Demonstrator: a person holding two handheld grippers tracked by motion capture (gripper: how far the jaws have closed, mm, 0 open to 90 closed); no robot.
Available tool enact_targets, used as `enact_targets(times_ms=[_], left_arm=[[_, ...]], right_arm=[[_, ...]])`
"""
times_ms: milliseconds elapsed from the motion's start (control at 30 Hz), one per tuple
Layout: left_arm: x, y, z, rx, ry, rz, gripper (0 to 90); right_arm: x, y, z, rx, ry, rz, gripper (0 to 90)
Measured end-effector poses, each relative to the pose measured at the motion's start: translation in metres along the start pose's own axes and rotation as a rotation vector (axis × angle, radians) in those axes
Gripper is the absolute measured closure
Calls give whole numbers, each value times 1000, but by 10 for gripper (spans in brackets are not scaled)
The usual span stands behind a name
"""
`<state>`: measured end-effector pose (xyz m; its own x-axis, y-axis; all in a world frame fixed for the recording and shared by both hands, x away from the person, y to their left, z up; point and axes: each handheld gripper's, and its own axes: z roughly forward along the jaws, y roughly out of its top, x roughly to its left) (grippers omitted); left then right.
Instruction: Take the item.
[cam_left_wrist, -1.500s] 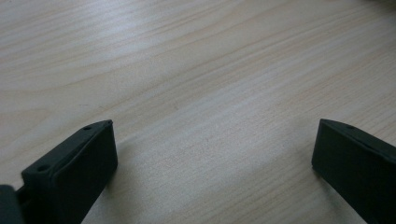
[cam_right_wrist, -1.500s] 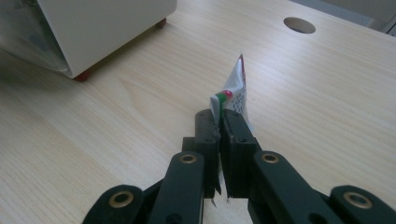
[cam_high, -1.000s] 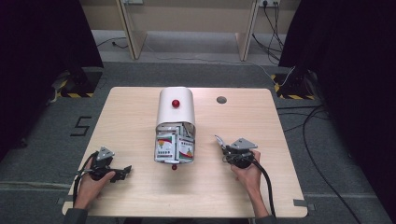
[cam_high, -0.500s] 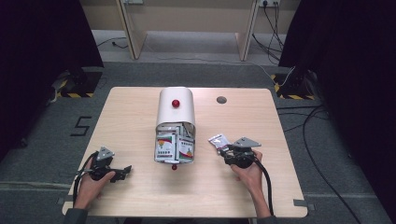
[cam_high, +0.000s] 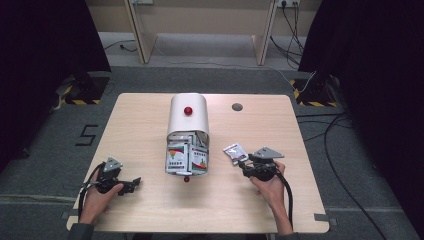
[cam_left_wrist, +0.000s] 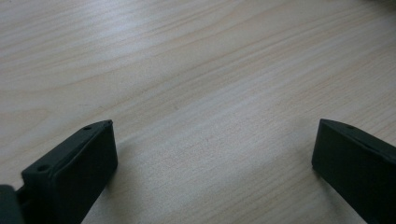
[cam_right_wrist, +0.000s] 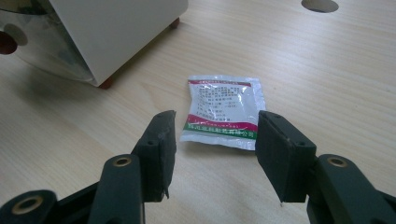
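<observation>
Sachet (cam_right_wrist: 222, 110) lies flat on counter (cam_high: 150, 125), just ahead of right tongs (cam_right_wrist: 215, 140), whose jaws have just been opening, nothing gripped. Left tongs (cam_left_wrist: 212, 144) released, idle. Risk: sachet nudged or dragged if tongs are withdrawn low.

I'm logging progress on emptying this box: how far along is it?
Done: one sachet lies flat on the table, right of the white box. In hand: the right gripper has just been opening; its jaws stand apart, the sachet lying free just past their tips. The left gripper rests open over bare wood. Left: more packets fill the box's open front.
</observation>
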<state>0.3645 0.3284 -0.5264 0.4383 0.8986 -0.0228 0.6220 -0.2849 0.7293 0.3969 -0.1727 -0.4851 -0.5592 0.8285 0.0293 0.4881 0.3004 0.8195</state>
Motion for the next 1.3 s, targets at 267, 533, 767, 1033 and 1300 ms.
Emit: enact_targets(times_ms=[267, 533, 767, 1033, 1300], left_arm=[[0, 0, 0, 0, 0, 0, 0], [0, 0, 0, 0, 0, 0, 0], [0, 0, 0, 0, 0, 1, 0], [0, 0, 0, 0, 0, 0, 0], [0, 0, 0, 0, 0, 0, 0]], right_arm=[[3, 3, -9, -14, -19, 6, 373], [4, -4, -17, -4, -13, 14, 329], [4, -8, -26, -12, -17, 20, 314], [3, -14, -29, -2, -19, 22, 301], [1, -22, -36, -2, -26, 35, 278]])
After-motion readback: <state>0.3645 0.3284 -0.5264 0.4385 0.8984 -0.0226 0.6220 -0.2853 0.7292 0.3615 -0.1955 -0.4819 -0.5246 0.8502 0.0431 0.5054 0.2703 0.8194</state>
